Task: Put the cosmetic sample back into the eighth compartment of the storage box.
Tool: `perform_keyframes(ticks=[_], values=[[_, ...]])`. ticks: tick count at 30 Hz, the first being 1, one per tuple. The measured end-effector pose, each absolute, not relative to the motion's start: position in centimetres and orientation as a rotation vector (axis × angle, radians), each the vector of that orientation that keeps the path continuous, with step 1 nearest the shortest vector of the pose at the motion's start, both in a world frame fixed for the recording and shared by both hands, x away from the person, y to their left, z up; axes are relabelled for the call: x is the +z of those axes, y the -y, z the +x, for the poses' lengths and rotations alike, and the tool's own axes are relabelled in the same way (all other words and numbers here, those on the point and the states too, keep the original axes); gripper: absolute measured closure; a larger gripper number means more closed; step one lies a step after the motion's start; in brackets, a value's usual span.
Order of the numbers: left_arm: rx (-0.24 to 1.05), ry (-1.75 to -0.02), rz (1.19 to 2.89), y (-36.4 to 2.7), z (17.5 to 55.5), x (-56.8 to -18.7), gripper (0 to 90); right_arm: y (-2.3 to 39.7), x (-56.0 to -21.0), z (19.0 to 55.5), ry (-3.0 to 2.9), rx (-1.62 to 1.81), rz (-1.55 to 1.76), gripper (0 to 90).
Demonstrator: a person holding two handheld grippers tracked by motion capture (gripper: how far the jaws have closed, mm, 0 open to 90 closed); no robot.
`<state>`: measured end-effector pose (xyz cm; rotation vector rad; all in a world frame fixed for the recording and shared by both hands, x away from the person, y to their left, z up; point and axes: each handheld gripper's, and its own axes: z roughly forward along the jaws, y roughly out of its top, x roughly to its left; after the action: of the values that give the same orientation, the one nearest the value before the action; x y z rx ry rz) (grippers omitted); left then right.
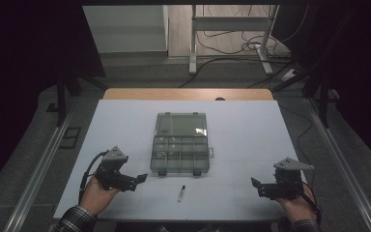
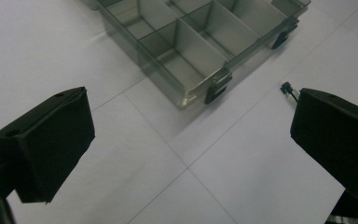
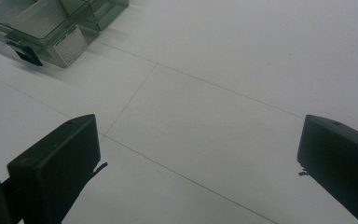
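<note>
I see the clear smoky plastic compartment box (image 1: 180,144), lid open, at the centre of the white bench (image 1: 251,140), with a small black-tipped pen-like stick (image 1: 181,193) lying just below it. My left hand-held gripper (image 1: 136,180) rests at lower left and my right hand-held gripper (image 1: 258,186) at lower right, both with jaws spread apart, holding nothing.

Dim room: grey floor (image 1: 140,75), tangled cables (image 1: 232,46) under a white-legged desk (image 1: 232,24) behind.
</note>
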<state>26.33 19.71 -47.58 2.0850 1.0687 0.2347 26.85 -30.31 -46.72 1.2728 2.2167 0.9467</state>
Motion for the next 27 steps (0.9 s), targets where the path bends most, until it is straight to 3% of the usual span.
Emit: perform_keyframes(ticks=[15, 27], values=[[0.141, -0.995, 2.160, -17.0, 27.1, -47.8, 0.1, 30.4, -46.7, 26.9, -2.216, 0.945, 1.283, 0.0], [0.119, -0.978, 2.219, -14.9, 27.5, -48.0, 5.5, 30.4, -46.8, 26.9, -2.216, 0.940, 1.288, 0.0]])
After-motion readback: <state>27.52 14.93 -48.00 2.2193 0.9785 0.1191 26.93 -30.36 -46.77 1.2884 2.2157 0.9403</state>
